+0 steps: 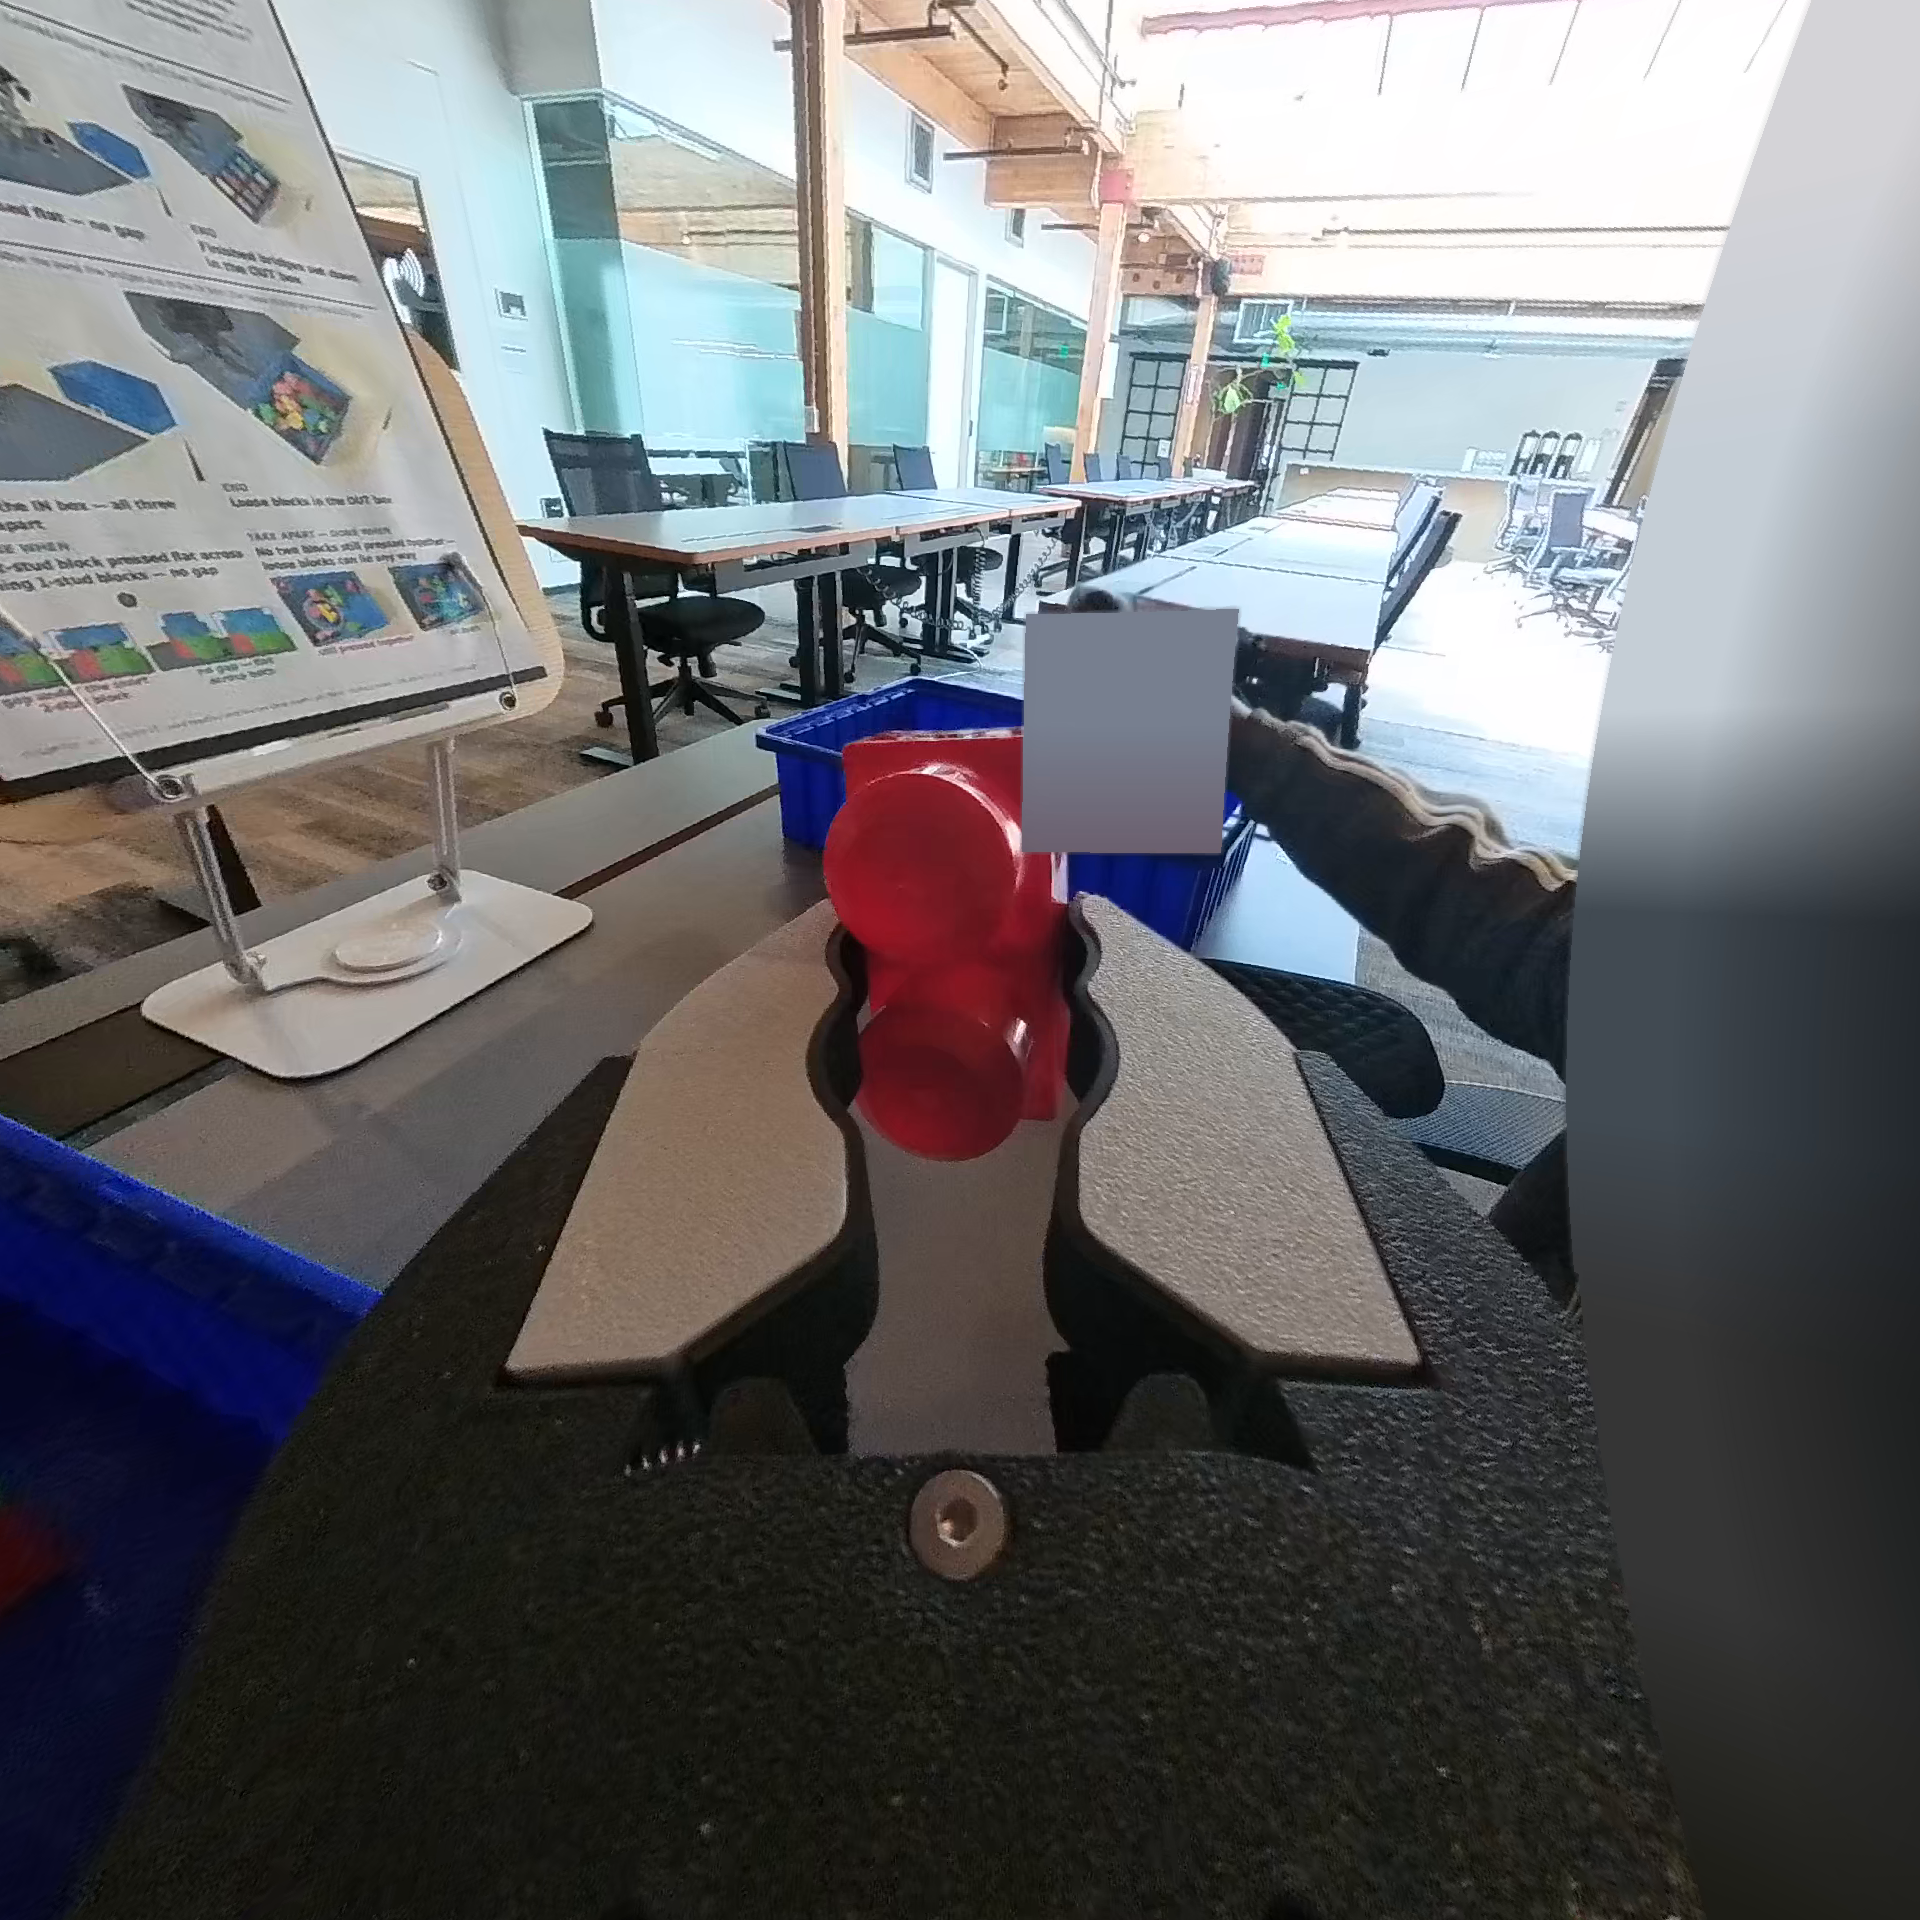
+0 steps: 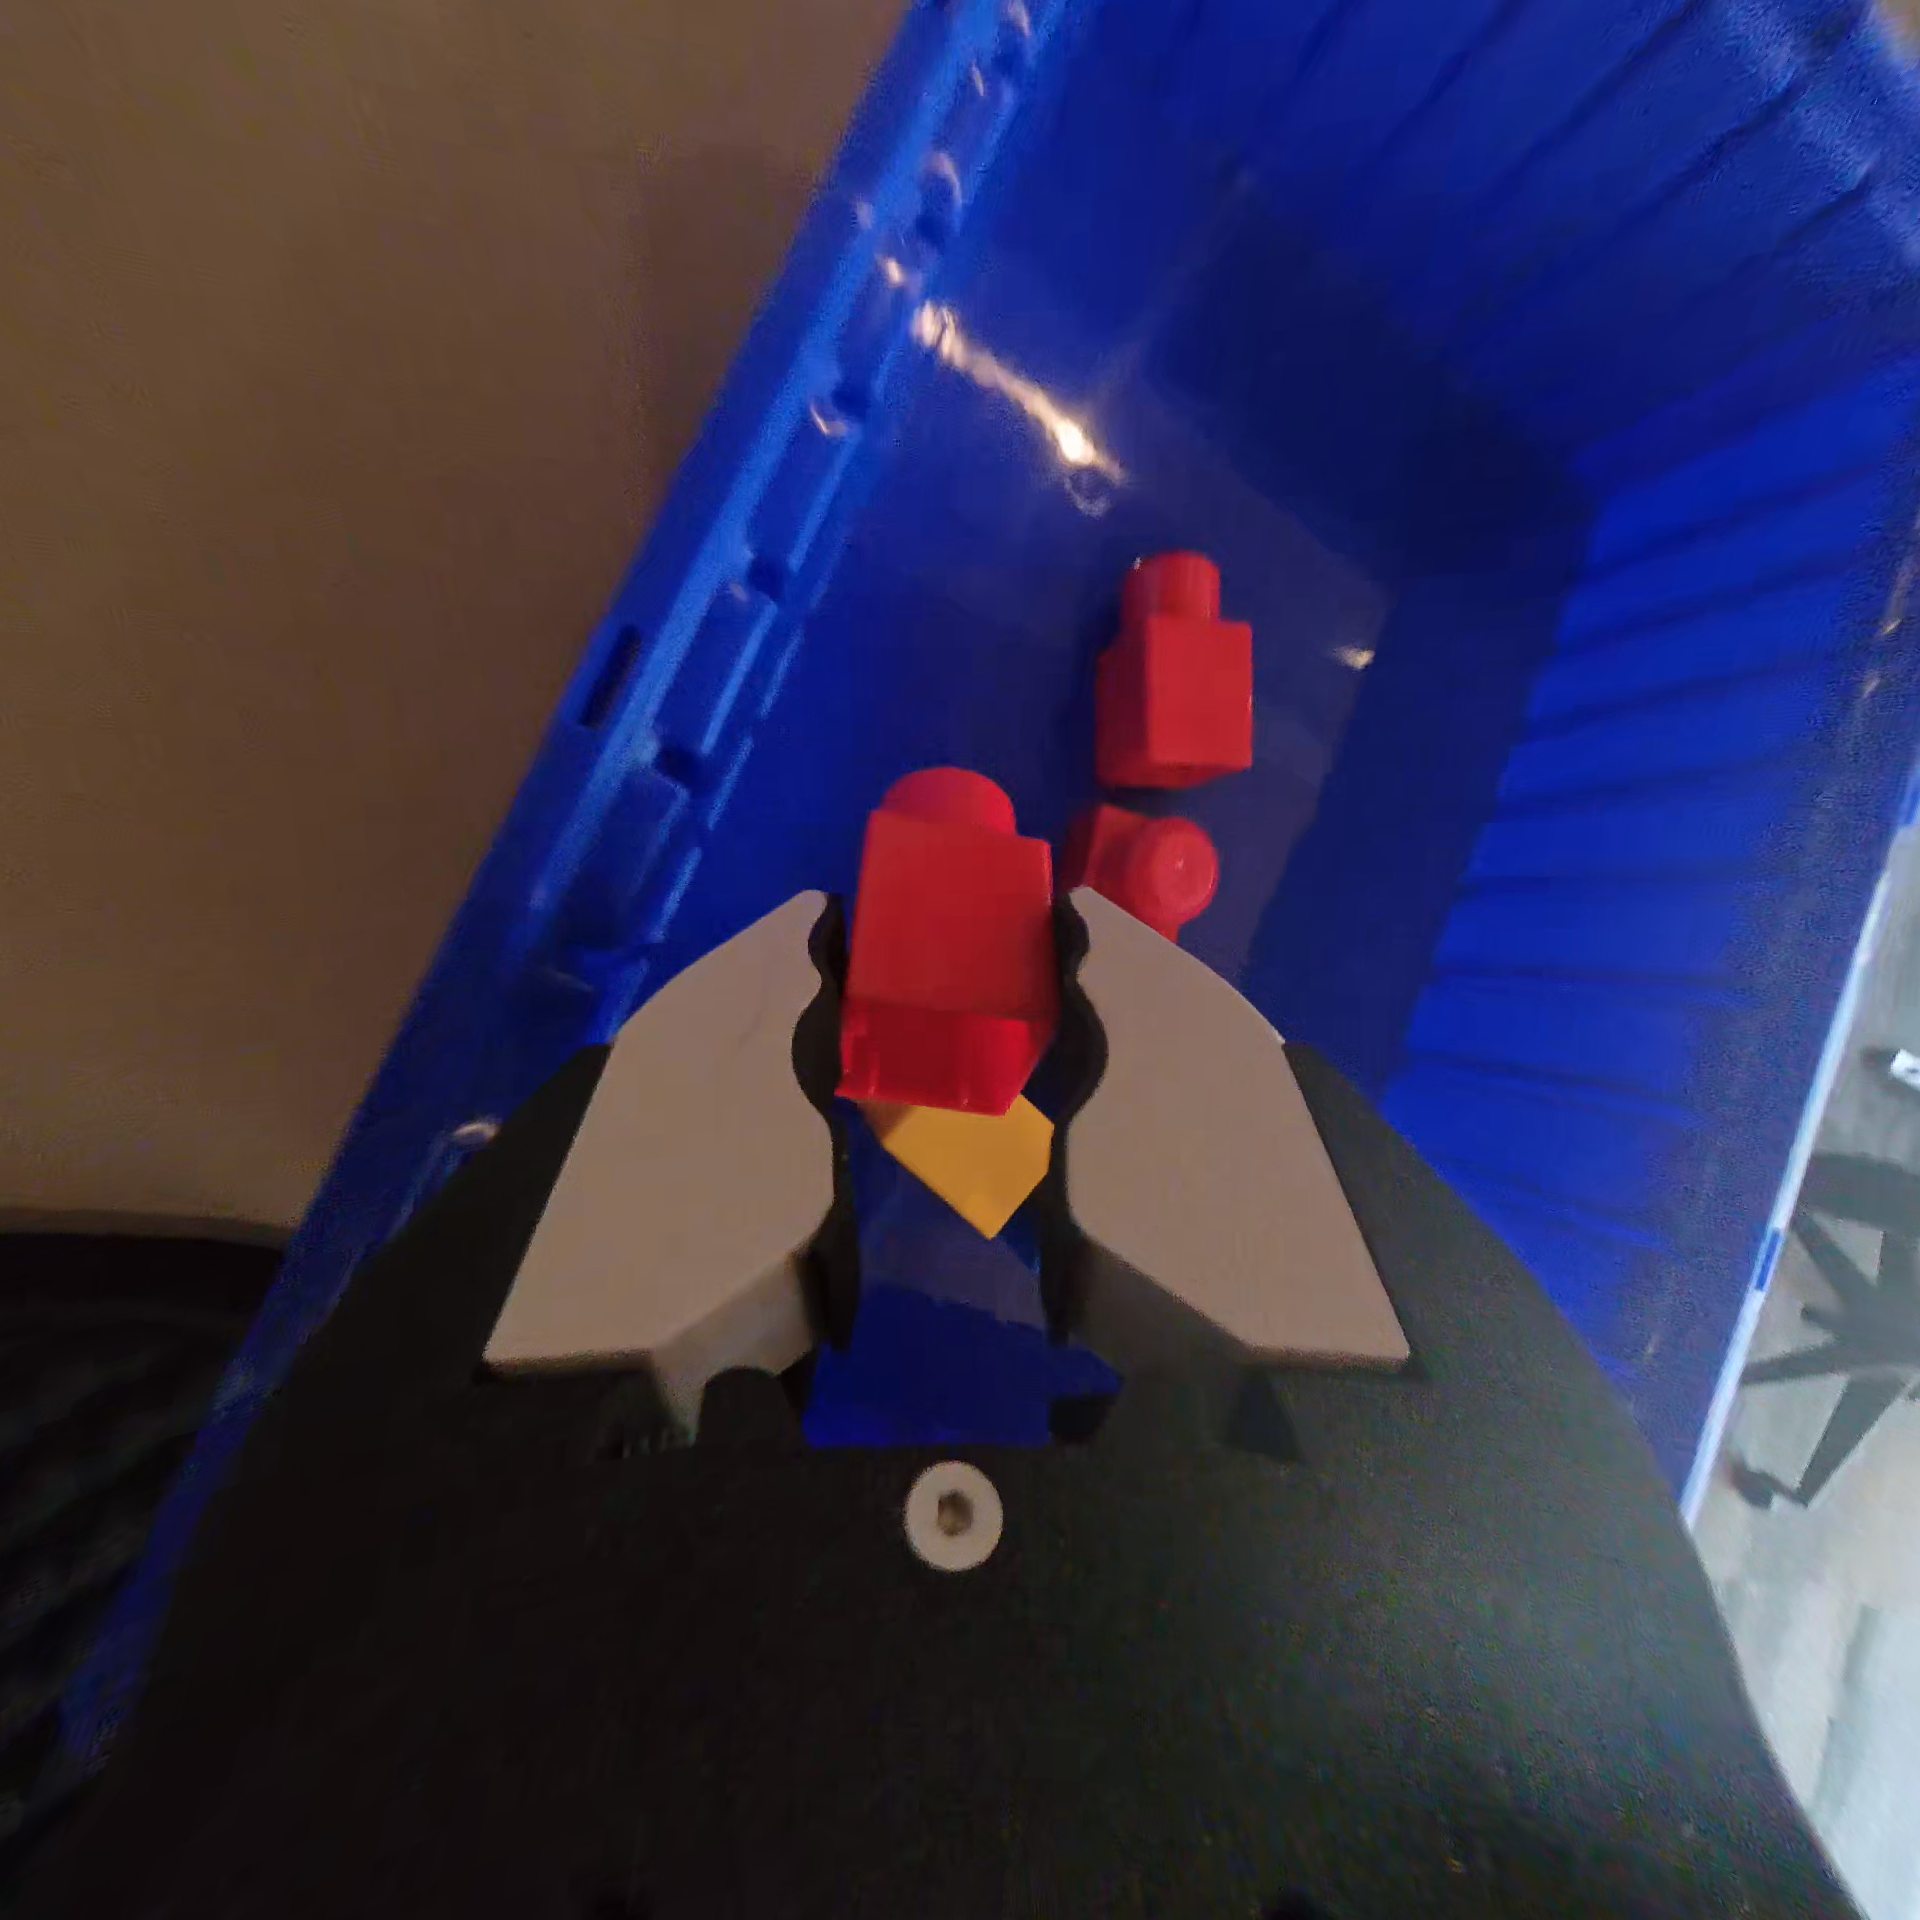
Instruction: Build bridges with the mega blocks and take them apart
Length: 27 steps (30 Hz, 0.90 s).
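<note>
I hold two hand-held grippers, and each is clamped on a red block. My left hand-held gripper (image 1: 961, 935) has its jaws pressed against the sides of a two-stud red block (image 1: 940, 935), lifted above the bench (image 1: 436, 1122) with both round studs turned back toward the camera. My right hand-held gripper (image 2: 948, 914) grips a one-stud red block (image 2: 951, 956) by its flanks, stud pointing away, over the inside of a blue bin (image 2: 1558, 727).

Counting blocks in that bin: two more red one-stud blocks lie on its floor just past my right fingertips, the farther one (image 2: 1174, 675) on its side, the nearer one (image 2: 1143, 873) with its stud toward the right. One yellow block (image 2: 971, 1169) shows between the jaws beneath the held piece, and there is something blue under it that I cannot tell from the bin.

In the left wrist view I count two blue bins: one (image 1: 894, 717) at the far edge of the bench behind the held block, another (image 1: 135, 1351) at the near left edge, blurred. One instruction sheet (image 1: 208, 364) leans on a white metal stand (image 1: 374, 956) on the left of the dark bench. A dark sleeve (image 1: 1403, 883) reaches in from the right.

The room beyond is an open office: rows of desks with black chairs, glass partitions, wooden beams and posts, bright daylight at the far end.
</note>
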Each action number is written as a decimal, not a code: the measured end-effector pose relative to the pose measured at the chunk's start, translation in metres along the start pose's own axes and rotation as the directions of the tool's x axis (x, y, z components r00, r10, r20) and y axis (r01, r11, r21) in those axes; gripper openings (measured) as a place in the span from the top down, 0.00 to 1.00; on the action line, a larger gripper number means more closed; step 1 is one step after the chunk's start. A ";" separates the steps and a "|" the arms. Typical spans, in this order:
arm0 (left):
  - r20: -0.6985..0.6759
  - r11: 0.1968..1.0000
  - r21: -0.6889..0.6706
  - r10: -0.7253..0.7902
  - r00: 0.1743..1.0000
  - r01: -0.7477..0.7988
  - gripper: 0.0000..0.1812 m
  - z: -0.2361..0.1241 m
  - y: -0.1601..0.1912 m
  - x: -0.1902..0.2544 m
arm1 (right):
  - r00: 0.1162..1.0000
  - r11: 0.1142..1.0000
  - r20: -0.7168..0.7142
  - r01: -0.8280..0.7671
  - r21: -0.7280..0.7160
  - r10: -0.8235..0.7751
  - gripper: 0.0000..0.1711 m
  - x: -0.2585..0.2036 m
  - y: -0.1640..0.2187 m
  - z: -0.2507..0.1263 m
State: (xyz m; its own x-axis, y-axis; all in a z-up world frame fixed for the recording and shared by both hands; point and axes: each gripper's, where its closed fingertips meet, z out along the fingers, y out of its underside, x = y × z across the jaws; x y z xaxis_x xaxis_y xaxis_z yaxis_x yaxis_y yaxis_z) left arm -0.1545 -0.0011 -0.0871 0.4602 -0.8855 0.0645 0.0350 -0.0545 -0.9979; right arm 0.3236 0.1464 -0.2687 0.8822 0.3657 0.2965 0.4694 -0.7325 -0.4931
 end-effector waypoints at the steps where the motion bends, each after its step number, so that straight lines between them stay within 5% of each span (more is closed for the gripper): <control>1: -0.001 1.000 -0.003 0.000 1.000 0.000 0.80 0.002 0.000 0.000 | 1.000 1.000 -0.006 -0.011 -0.022 0.011 0.78 0.002 0.004 0.005; 6: -0.014 1.000 -0.026 0.011 1.000 -0.011 0.80 0.011 0.002 0.003 | 0.998 0.997 0.033 -0.060 -0.047 0.062 0.77 0.003 0.010 0.013; 9: -0.019 0.999 -0.030 0.014 1.000 -0.014 0.80 0.015 0.002 0.003 | 0.996 0.996 0.050 -0.077 -0.053 0.080 0.62 0.002 0.010 0.011; 12: -0.030 0.999 -0.040 0.015 0.999 -0.017 0.80 0.021 0.004 0.004 | 0.997 0.996 -0.013 -0.081 -0.026 0.081 0.58 0.010 0.005 0.001; 17: -0.064 0.996 -0.088 0.008 0.998 -0.013 0.80 0.038 0.012 0.008 | 0.992 0.978 -0.121 -0.001 0.210 0.026 0.59 0.005 -0.043 -0.050; 22: -0.117 0.982 -0.185 0.022 0.993 -0.044 0.80 0.062 0.027 0.018 | 0.965 0.835 0.106 0.148 0.530 -0.238 0.57 -0.090 -0.113 -0.121; 27: -0.169 0.952 -0.291 0.041 0.985 -0.090 0.80 0.082 0.044 0.031 | 0.680 0.641 0.402 0.130 0.757 -0.613 0.60 -0.217 -0.138 -0.197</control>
State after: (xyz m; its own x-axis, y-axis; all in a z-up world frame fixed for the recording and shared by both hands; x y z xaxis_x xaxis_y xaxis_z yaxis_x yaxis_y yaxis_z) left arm -0.0660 0.0073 -0.1289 0.3049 -0.9522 0.0212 -0.2666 -0.1067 -0.9579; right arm 0.0603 0.0546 -0.1039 0.3273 0.9285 0.1754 0.4434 0.0130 -0.8962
